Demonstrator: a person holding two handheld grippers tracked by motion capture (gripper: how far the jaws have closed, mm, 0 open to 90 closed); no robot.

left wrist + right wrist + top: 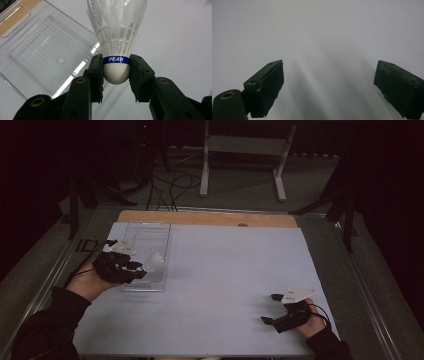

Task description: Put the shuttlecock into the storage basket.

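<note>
A white feather shuttlecock (pixel 117 45) with a blue band marked PEAK is clamped by its cork between the jaws of my left gripper (pixel 116 75). In the high view that left gripper (pixel 141 270) holds the shuttlecock (pixel 154 261) over the near right part of a clear plastic tray (pixel 145 232). The tray (pixel 37 50) lies below and to the left in the left gripper view. My right gripper (pixel 271 308) rests low over the white sheet at the near right, jaws wide apart. Nothing lies between the right gripper (pixel 329 87) jaws.
A white sheet (pixel 225 270) covers the table, with a wooden strip (pixel 210 218) along its far edge. Metal rails run along both table sides. A white stand (pixel 245 150) and cables lie on the floor beyond.
</note>
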